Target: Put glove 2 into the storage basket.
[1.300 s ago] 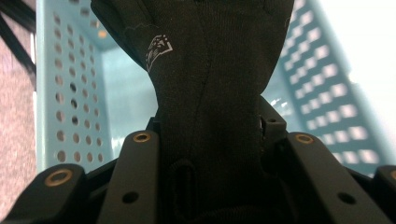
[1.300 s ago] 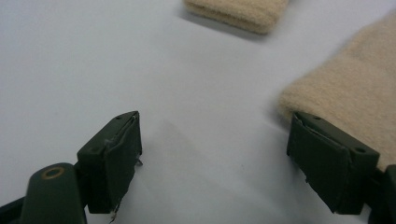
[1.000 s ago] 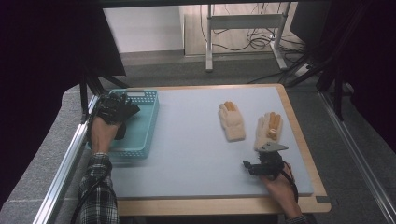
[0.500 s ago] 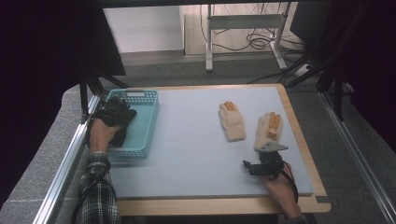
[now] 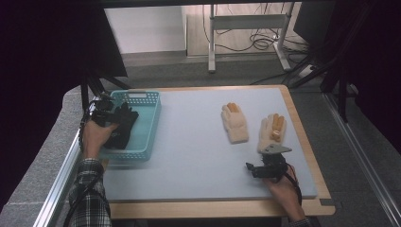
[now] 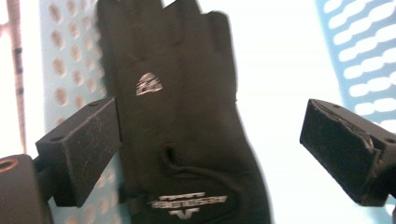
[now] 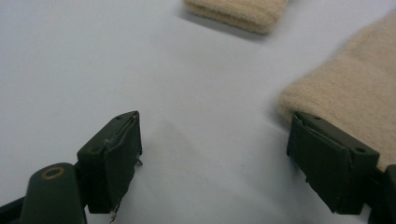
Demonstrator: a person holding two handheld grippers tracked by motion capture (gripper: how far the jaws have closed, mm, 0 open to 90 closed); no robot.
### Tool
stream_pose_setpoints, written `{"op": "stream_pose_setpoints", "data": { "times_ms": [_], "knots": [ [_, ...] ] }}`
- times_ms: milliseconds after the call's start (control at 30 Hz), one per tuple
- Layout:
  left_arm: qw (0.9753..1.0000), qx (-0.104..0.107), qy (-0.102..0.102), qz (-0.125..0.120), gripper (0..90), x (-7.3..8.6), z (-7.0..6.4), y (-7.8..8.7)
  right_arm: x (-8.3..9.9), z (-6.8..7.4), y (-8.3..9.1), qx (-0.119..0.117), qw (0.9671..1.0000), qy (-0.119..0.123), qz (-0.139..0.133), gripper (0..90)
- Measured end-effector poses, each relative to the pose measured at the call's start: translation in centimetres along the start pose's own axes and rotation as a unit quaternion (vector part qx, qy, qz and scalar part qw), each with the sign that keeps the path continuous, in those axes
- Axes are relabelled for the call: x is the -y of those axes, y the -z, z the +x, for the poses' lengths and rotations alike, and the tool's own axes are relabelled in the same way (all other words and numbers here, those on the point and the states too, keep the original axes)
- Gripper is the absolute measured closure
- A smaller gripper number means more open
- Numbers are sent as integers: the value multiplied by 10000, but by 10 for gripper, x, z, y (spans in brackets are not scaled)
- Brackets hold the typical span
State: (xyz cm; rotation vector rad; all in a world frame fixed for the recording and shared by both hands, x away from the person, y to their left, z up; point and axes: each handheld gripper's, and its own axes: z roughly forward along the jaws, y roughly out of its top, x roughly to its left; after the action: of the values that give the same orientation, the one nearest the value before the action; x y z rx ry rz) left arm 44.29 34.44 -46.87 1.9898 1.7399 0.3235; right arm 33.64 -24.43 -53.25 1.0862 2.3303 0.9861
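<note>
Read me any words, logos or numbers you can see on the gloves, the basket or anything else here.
Black glove, near the cuff: a line of pale print above a small emblem, too blurred to read.
Black glove, on the back: a small striped logo mark, no letters that can be made out.
Teal basket, beige gloves, table: no text to be seen.

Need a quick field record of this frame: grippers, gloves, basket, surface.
left gripper: fingers open, above the black glove
black glove: lies in the teal basket, a pale logo on its back
right gripper: fingers open, low over the table mat, at the cuff of the near beige glove
far beige glove: flat on the mat, apart from the near one, orange fingertips
teal basket: at the mat's left edge
</note>
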Motion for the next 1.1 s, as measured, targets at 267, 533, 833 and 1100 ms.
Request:
{"op": "stream_pose_setpoints", "data": {
  "times_ms": [267, 533, 833, 1100],
  "knots": [
    [9978, 231, -465, -419, 27, 2, -22, 11, 0, 0, 0, -1, 10000, -4, 2, 175],
    [9881, 507, -1128, -917, 9, 3, -59, 27, 0, 0, 0, 3, 10000, -1, 3, 175],
    [9728, 792, -1825, -1190, 2, 12, -116, 36, 0, 0, 0, 5, 10000, -3, 5, 175],
    [9629, 1091, -2152, -1209, 1, 26, -156, 29, 0, 0, 0, 5, 10000, 0, 3, 175]
  ]
}}
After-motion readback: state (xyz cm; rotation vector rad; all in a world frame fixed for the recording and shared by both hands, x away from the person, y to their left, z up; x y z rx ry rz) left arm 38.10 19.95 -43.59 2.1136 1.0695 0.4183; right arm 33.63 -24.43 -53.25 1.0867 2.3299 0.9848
